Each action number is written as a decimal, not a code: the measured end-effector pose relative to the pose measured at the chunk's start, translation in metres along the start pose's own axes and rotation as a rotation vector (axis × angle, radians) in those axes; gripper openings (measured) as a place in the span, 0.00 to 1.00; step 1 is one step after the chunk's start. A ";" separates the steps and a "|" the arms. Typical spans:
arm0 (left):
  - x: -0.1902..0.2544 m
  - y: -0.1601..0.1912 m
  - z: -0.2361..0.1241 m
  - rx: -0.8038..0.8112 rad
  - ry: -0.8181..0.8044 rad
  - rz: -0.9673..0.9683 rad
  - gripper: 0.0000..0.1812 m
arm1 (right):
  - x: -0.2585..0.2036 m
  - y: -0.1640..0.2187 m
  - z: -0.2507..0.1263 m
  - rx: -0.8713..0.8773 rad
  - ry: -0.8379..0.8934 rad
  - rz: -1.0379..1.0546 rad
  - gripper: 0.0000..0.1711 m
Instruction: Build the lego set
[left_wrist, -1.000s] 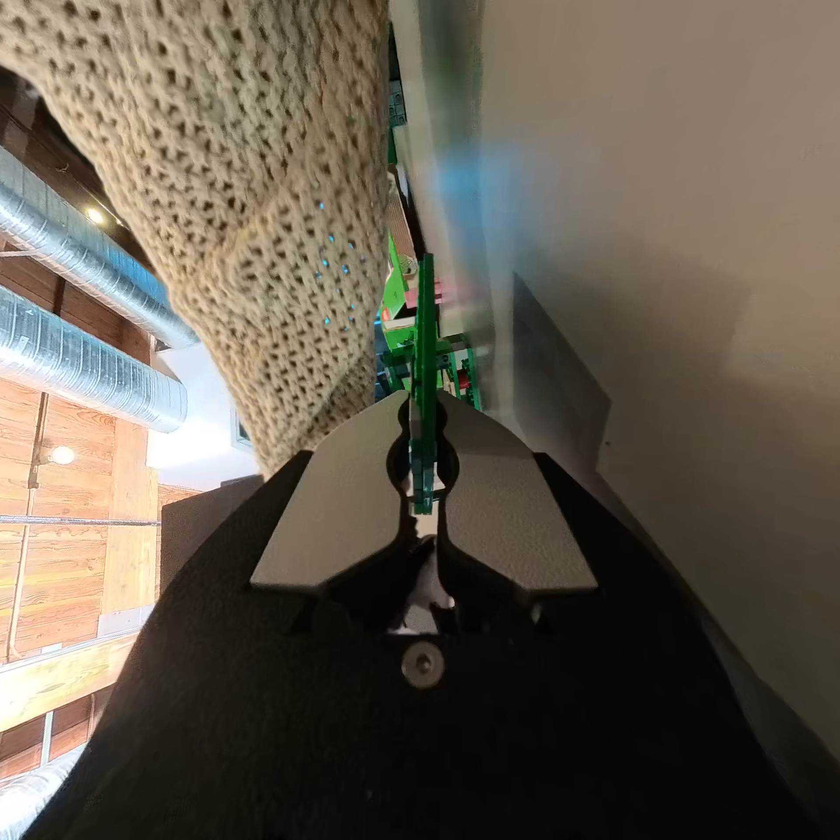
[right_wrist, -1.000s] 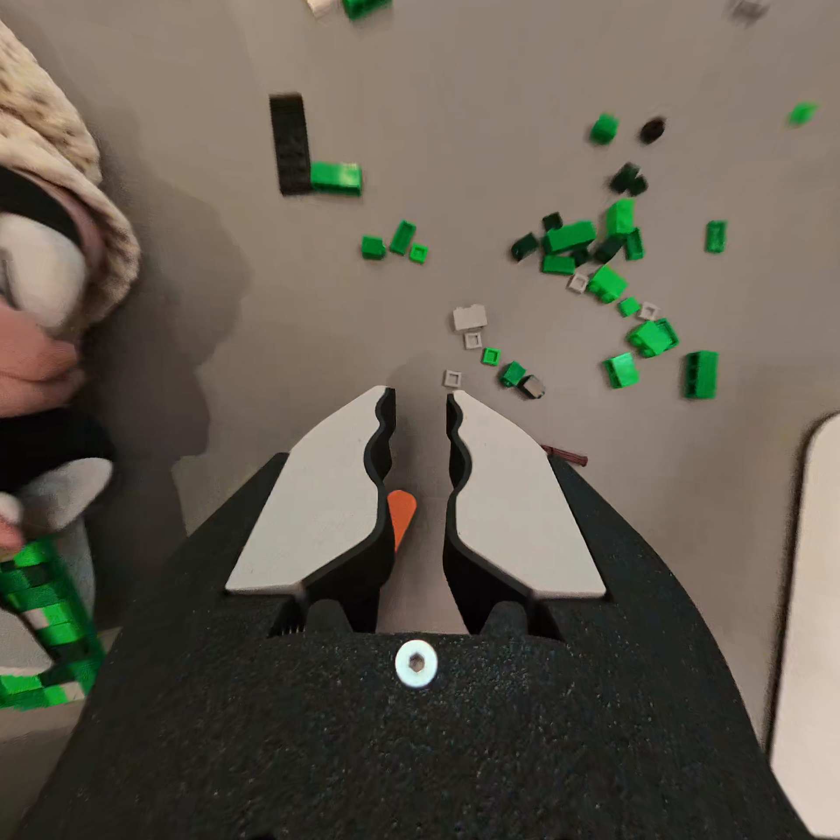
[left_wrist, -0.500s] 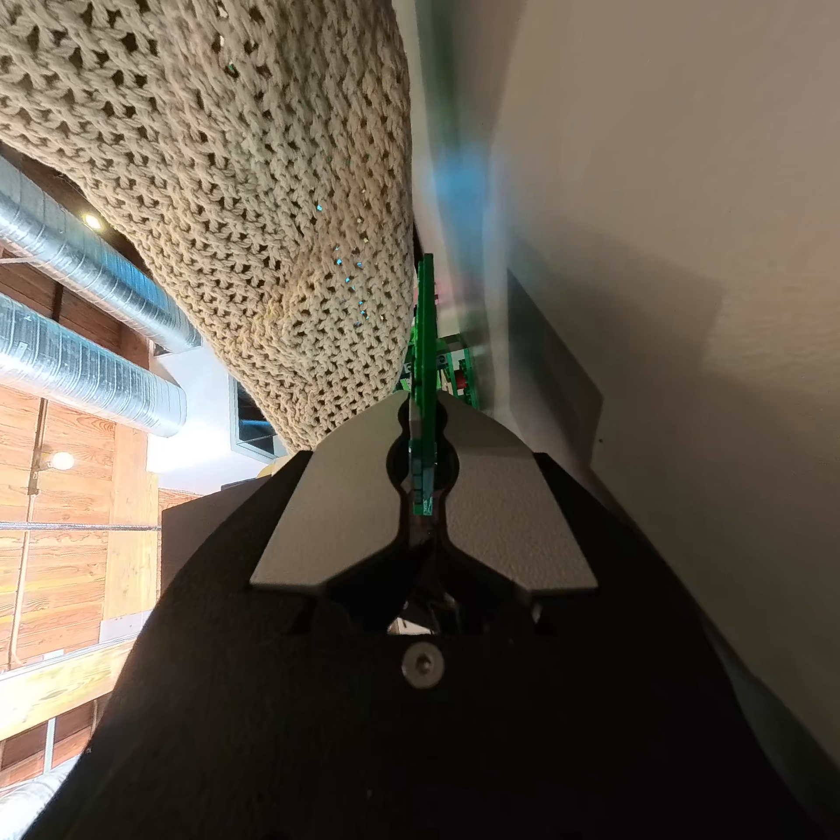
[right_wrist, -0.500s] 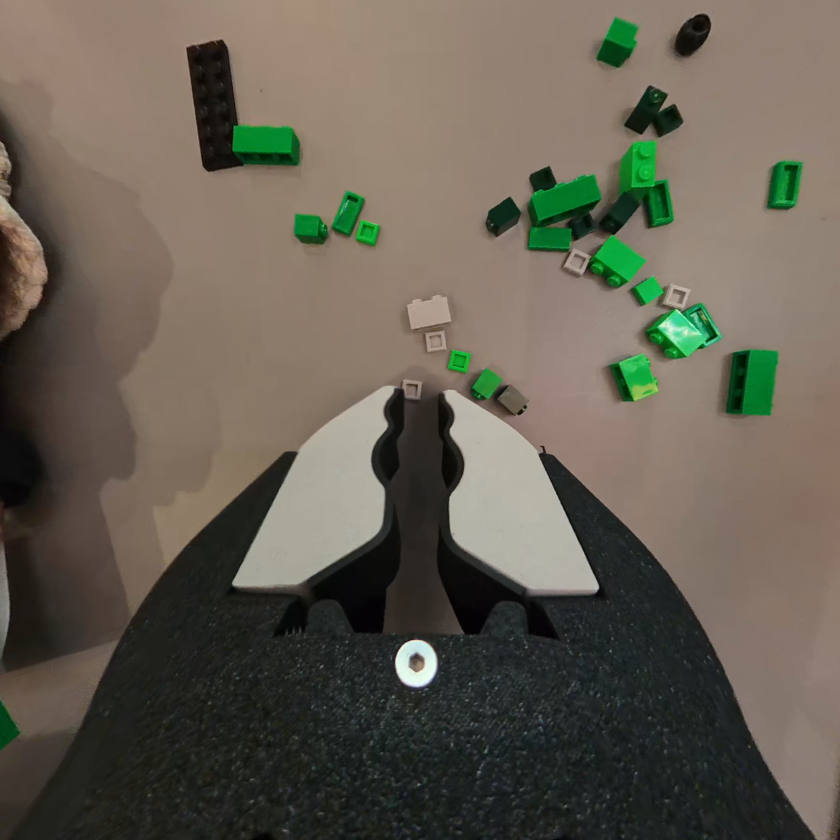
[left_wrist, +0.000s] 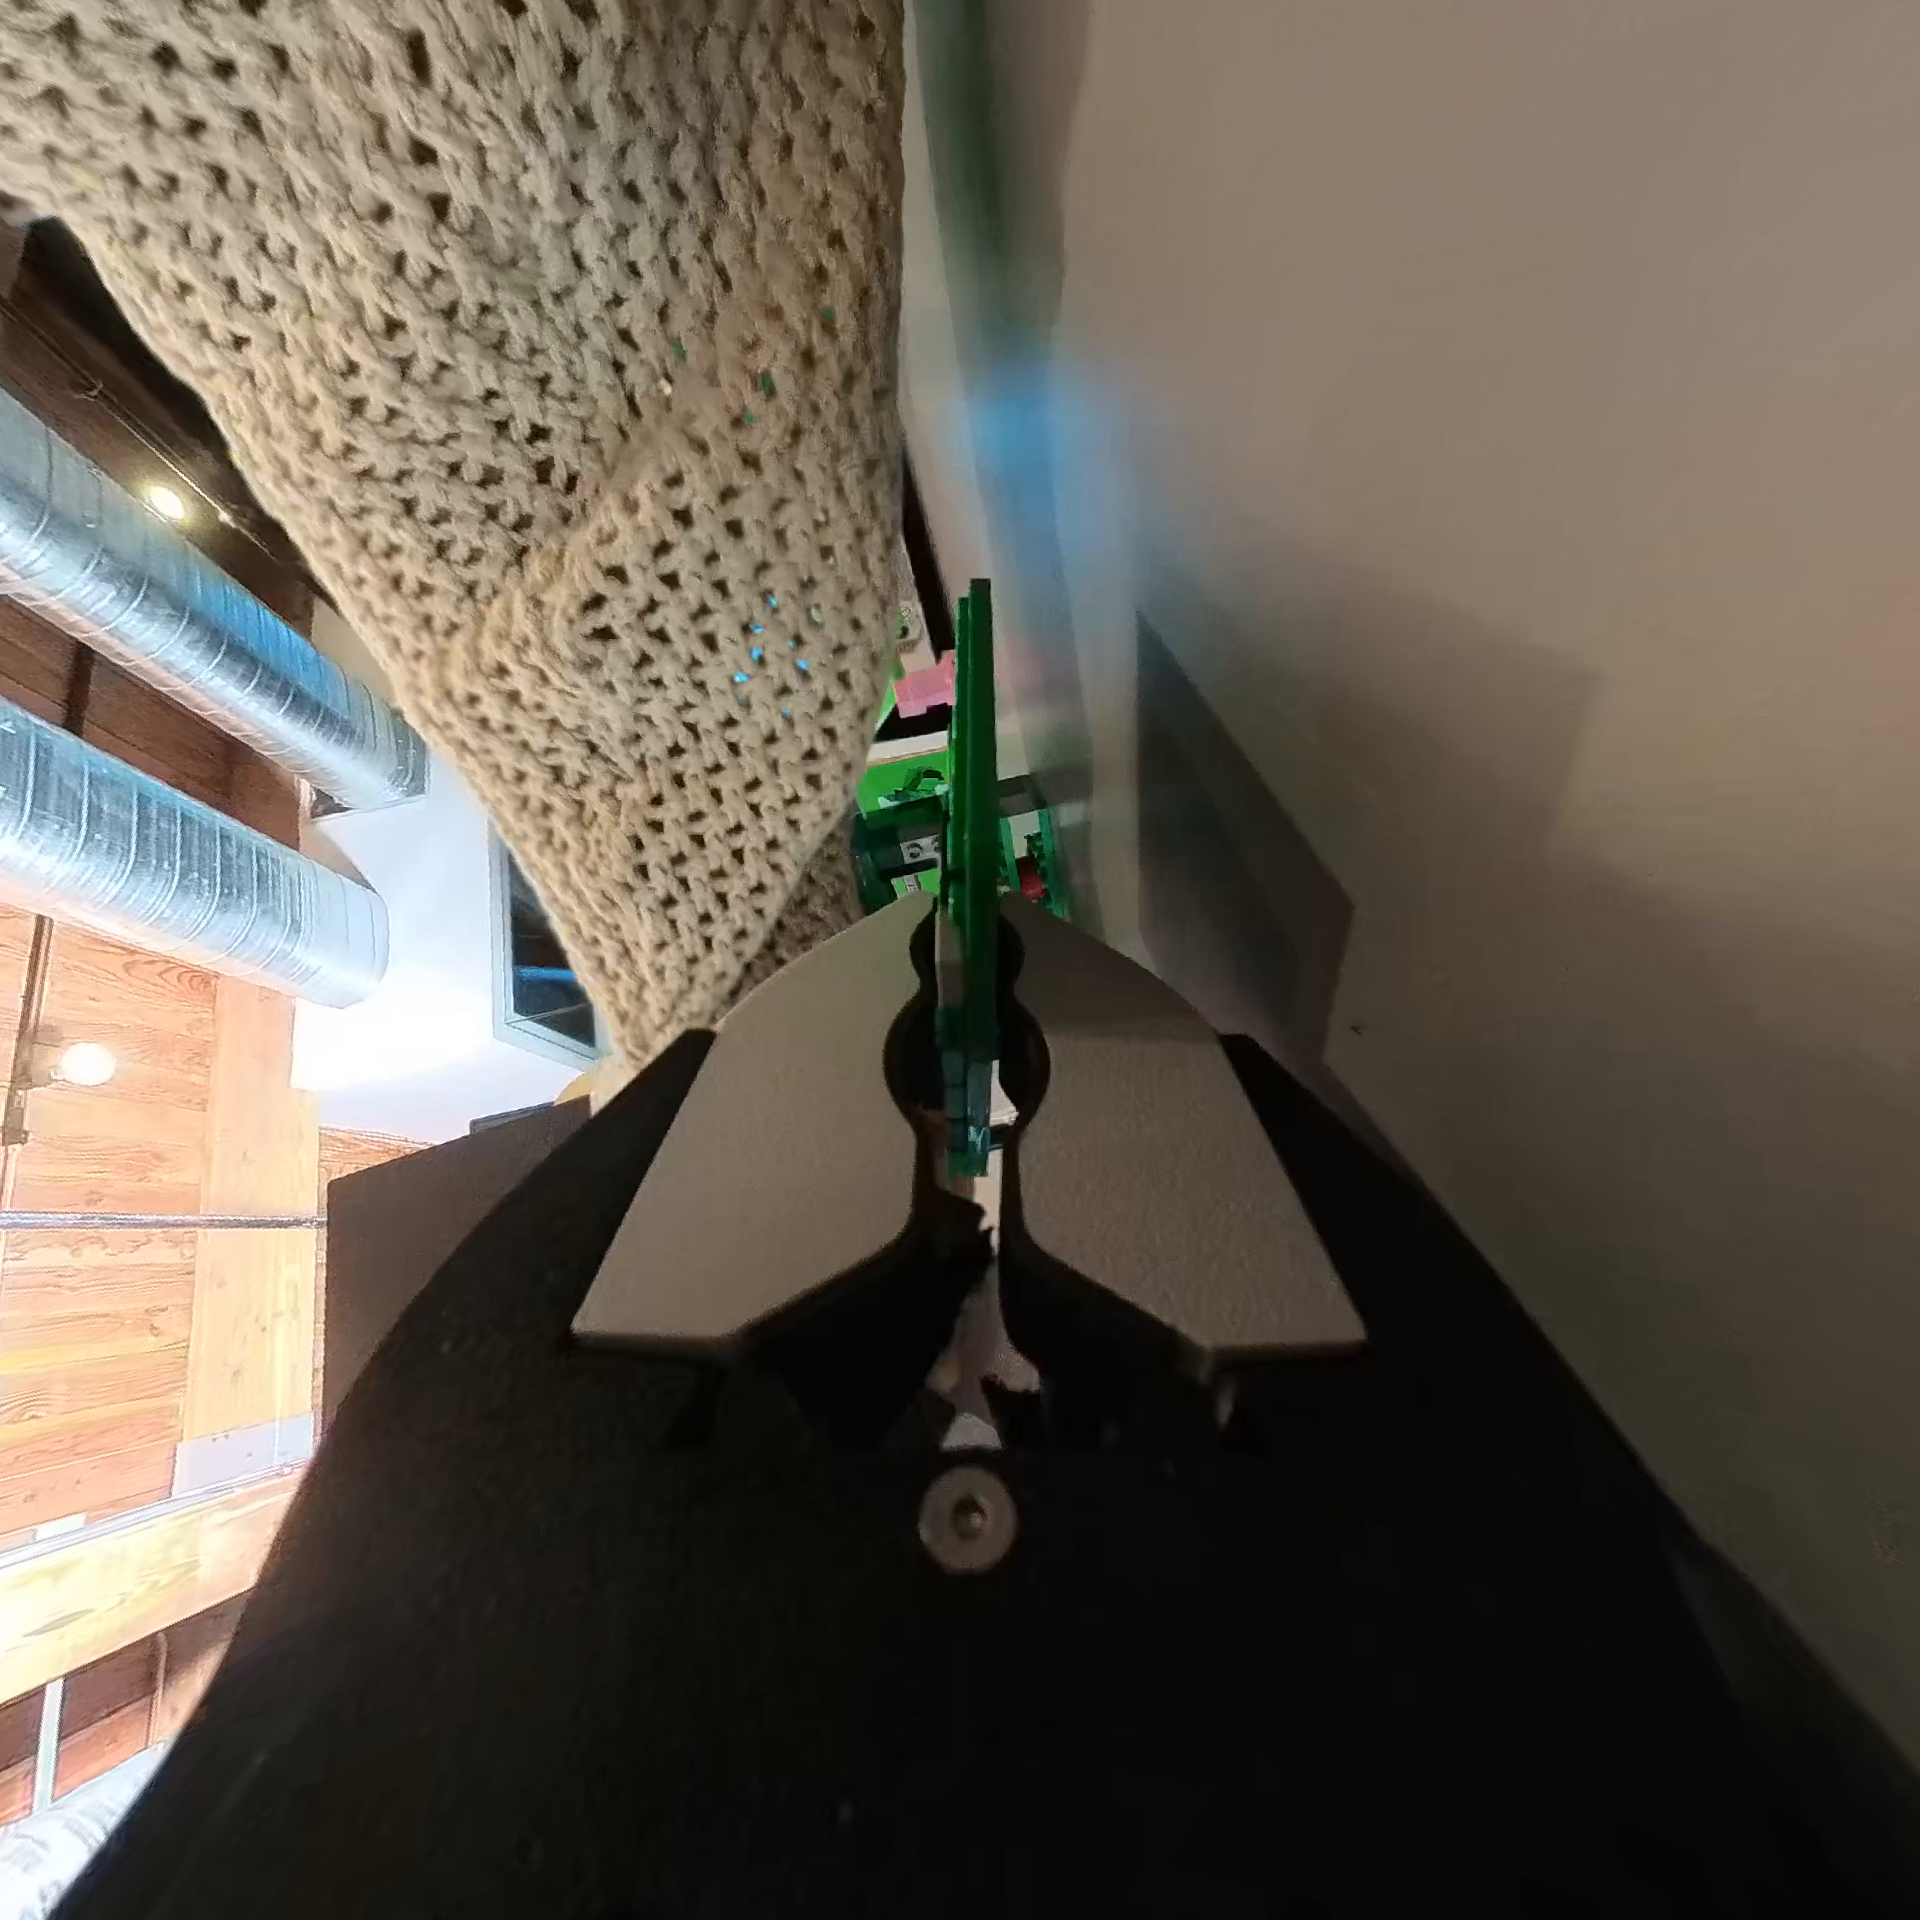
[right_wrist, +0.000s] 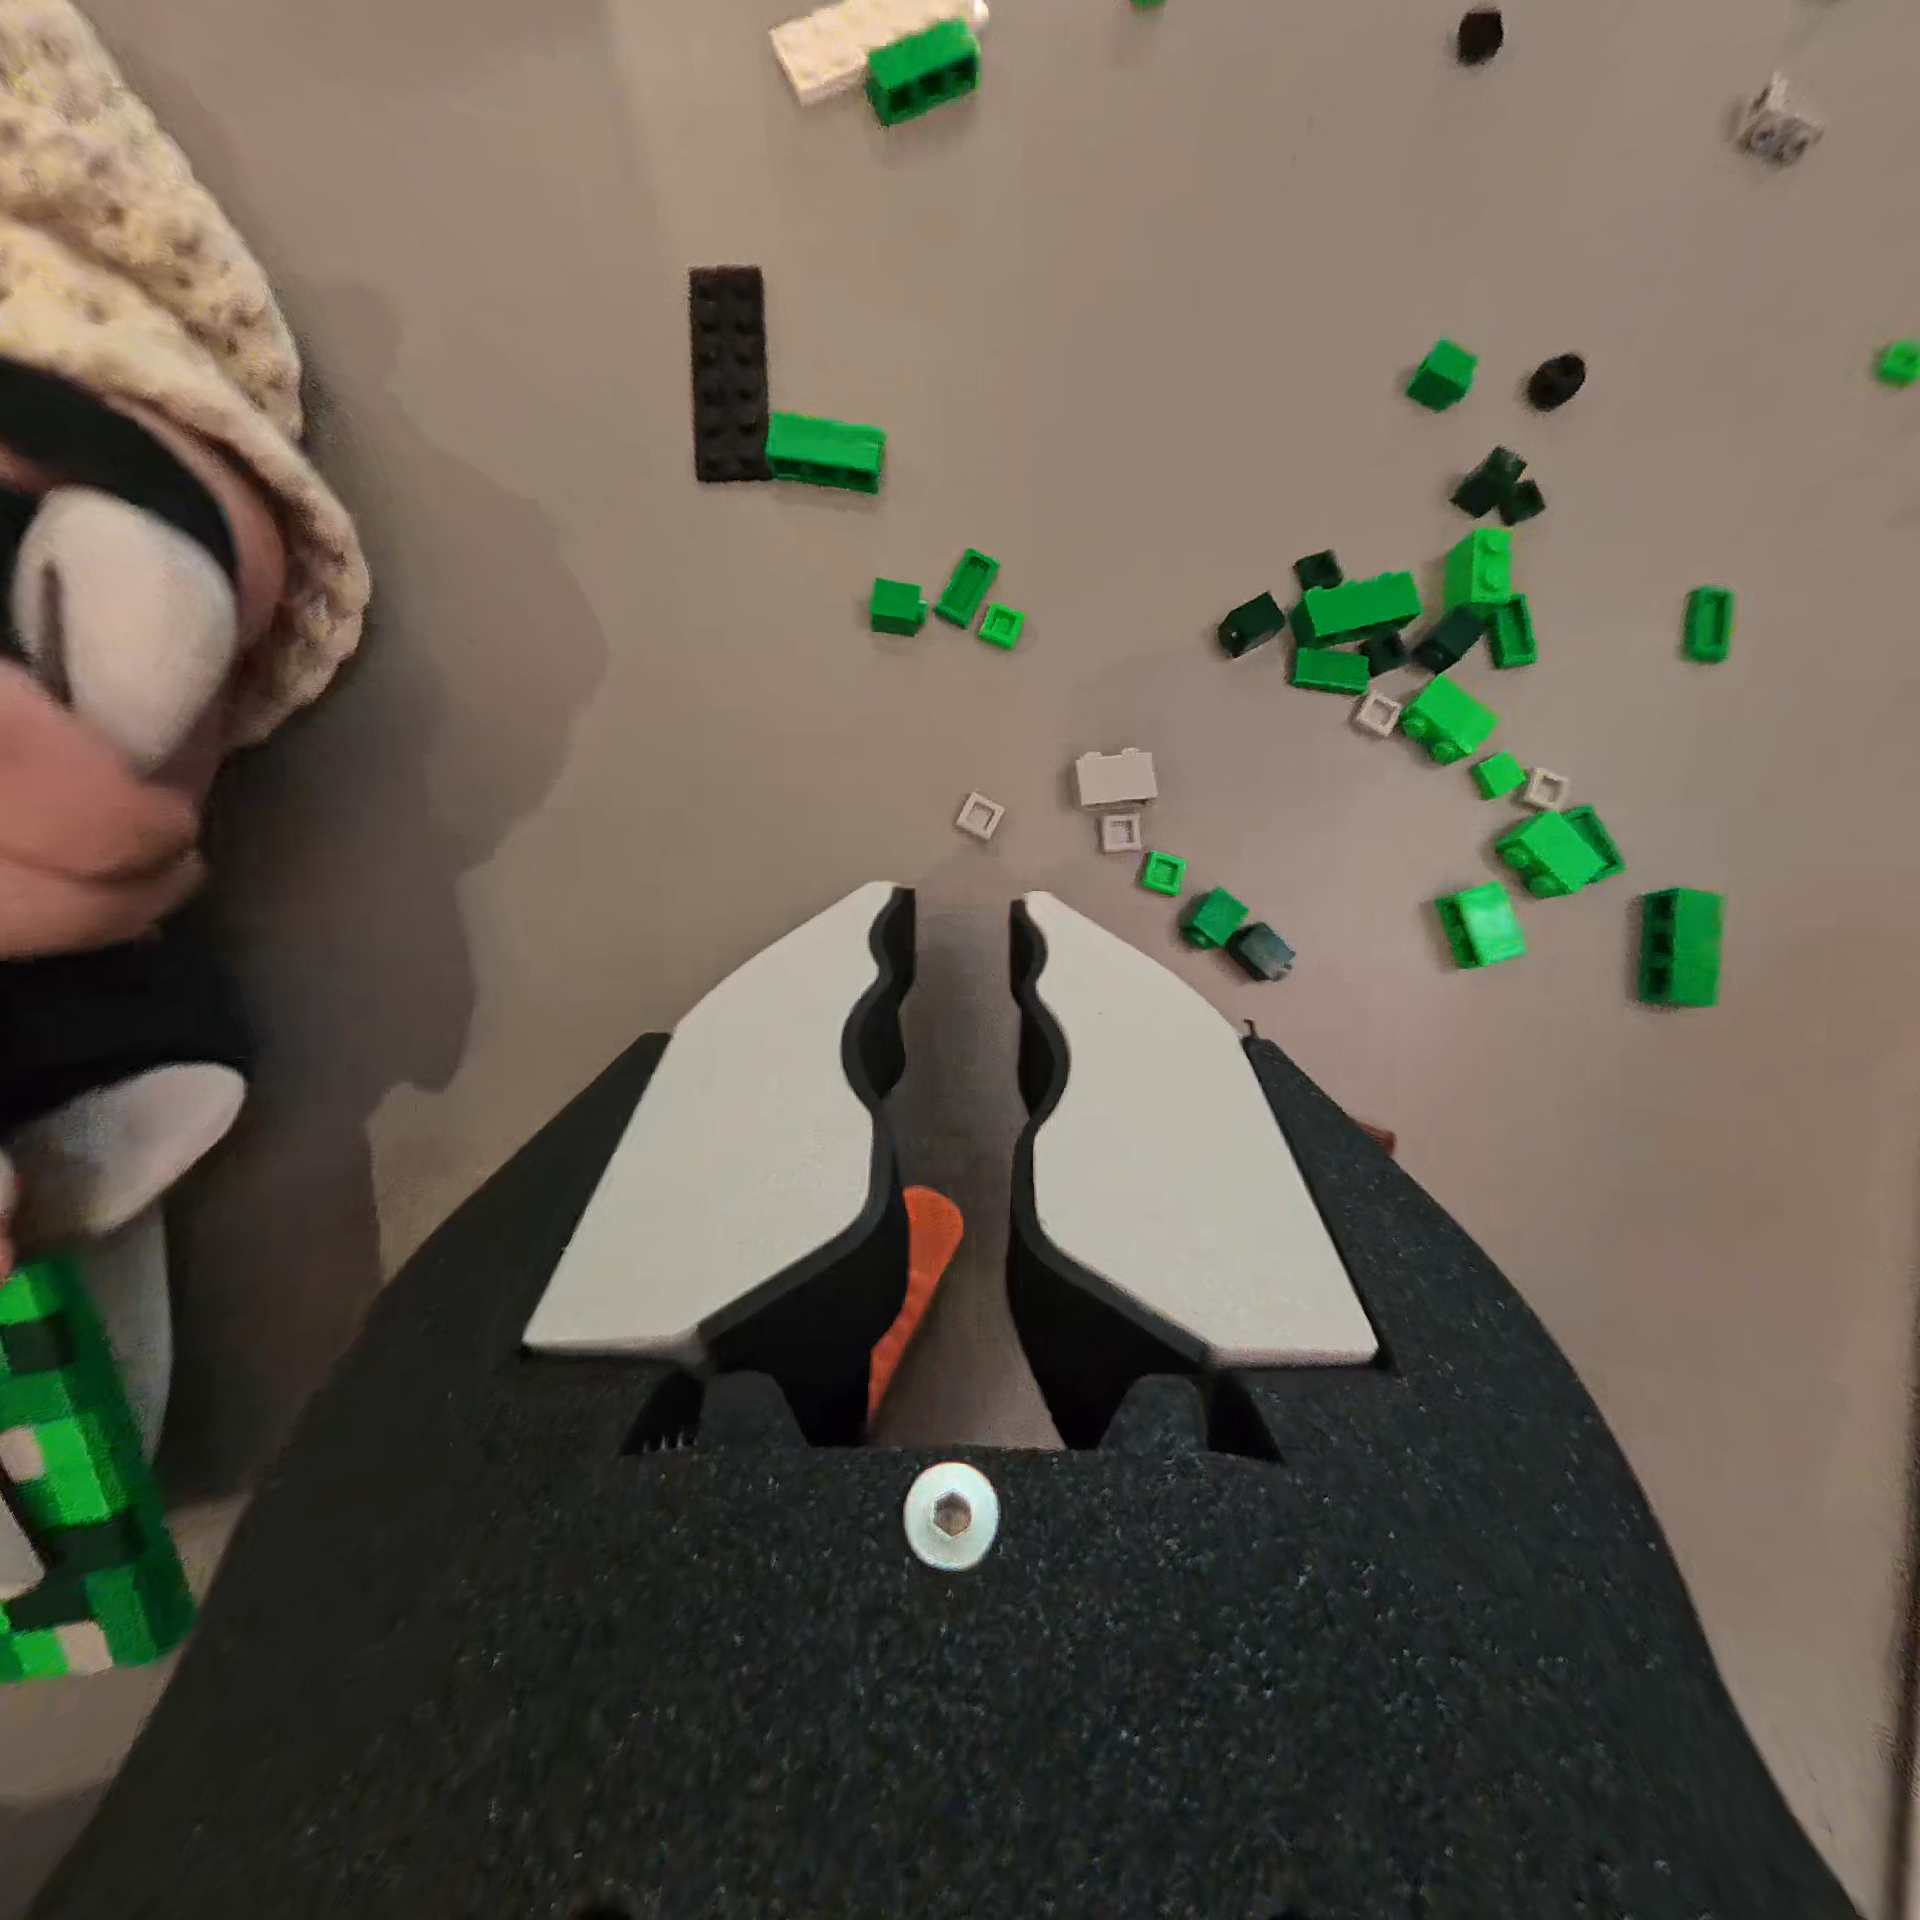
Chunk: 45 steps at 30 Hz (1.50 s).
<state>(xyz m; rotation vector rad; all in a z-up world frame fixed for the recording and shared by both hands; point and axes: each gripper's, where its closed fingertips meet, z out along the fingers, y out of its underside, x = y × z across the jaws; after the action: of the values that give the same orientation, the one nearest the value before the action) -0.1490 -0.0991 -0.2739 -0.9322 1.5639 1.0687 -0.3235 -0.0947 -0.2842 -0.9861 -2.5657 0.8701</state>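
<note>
Roughly, status as seen from beside the table:

Build: flat green-and-white patterned lego panel, several rows assembled, held off the table at the left edge of the right wrist view; edge-on in the left wrist view.
Left gripper: clamped on the panel's edge, no gap either side of it.
Right gripper: jaws parted, nothing between them, hovering over the grey tabletop just short of the small pieces.
Progress: my read is partway. One panel is built, but many bricks are unplaced, so most of the set is left. Next step is likely a pick from the loose pile.
Loose green bricks: about twenty, mostly clustered at right; a trio sits apart.
Small grey square tiles: four; nearest lies just ahead of the right gripper.
Grey brick: one.
Long black studded plate: one, touching a green brick.
Cream plate: one, top edge.
Small black round bits: two.
Person: cream knitted sleeve beside the left gripper.
</note>
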 end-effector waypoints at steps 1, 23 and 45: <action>0.001 0.001 0.000 -0.001 0.003 -0.001 0.03 | 0.000 0.000 0.006 -0.008 -0.026 0.043 0.12; 0.003 0.003 -0.002 -0.009 0.015 -0.002 0.03 | 0.008 -0.002 0.035 -0.054 0.069 0.002 0.06; -0.005 0.024 -0.004 -0.064 -0.006 -0.205 0.03 | -0.129 0.048 -0.093 -0.234 0.202 -0.691 0.06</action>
<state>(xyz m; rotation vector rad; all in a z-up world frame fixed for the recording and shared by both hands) -0.1715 -0.0946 -0.2645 -1.1062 1.4022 0.9800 -0.1635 -0.1125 -0.2441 -0.1663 -2.5777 0.2705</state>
